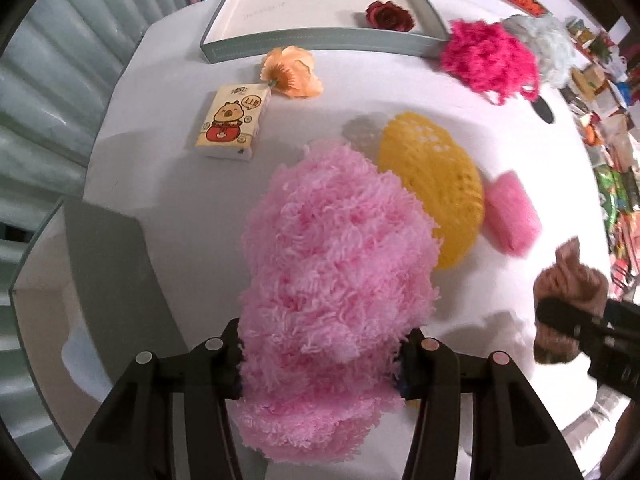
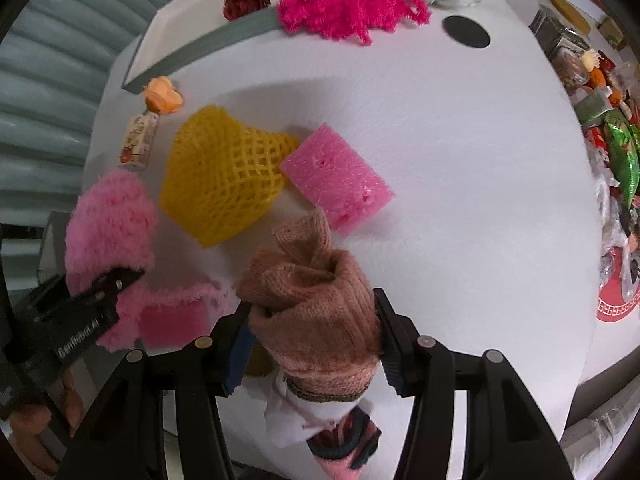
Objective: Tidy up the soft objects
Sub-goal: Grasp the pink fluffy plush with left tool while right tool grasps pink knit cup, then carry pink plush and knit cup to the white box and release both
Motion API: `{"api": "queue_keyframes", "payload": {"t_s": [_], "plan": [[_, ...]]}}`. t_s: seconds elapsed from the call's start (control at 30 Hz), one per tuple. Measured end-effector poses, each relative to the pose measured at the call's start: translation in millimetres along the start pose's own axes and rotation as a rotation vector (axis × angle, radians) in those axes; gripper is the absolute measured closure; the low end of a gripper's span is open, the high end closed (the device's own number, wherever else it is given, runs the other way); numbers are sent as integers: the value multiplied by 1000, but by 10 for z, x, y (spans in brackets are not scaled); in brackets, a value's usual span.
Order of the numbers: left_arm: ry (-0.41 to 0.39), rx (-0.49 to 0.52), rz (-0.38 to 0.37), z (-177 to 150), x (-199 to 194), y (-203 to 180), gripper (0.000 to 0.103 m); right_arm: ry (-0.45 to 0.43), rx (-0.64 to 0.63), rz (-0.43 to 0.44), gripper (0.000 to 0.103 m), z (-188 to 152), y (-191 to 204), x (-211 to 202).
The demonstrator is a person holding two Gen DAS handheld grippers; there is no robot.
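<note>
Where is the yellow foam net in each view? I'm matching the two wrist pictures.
Left wrist: yellow net right of centre, just behind the held pink fluffy piece.
Right wrist: yellow net left of centre, beyond the held knitted glove.
Shared landmark: the pink sponge, right beside the net.

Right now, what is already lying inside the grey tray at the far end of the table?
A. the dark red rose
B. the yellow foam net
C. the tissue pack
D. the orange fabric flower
A: the dark red rose lies inside the grey tray, while the orange flower, yellow foam net and tissue pack lie outside it on the table.
</note>
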State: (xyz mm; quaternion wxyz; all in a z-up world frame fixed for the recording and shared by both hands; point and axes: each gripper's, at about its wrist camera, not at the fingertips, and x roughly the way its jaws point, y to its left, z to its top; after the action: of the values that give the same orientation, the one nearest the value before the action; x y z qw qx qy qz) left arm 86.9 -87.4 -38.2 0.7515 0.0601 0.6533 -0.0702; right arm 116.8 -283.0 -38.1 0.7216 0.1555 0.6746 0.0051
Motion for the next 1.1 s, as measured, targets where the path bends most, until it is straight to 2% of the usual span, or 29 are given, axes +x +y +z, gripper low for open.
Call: {"api": "queue_keyframes", "payload": {"t_s": [0.17, 0.23, 0.47, 0.67, 0.77, 1.1], "plan": [[-14, 5, -48, -124, -205, 124, 50, -15, 6, 8, 45, -90, 40, -128], [-22, 21, -53, -28, -302, 168, 50, -19, 6, 18, 45, -210, 60, -184], [-49, 72, -93, -305, -520, 168, 50, -12, -44, 18, 45, -526, 186, -423], [-86, 101, -131, -510, -712, 234, 50, -11, -64, 0, 45, -645, 337, -491], [-107, 86, -127, -555, -778, 337, 50, -13, -83, -7, 45, -676, 446, -528], [-167, -76, -99, -644, -905, 958, 50, -18, -210, -9, 45, -647, 1080, -553]]}}
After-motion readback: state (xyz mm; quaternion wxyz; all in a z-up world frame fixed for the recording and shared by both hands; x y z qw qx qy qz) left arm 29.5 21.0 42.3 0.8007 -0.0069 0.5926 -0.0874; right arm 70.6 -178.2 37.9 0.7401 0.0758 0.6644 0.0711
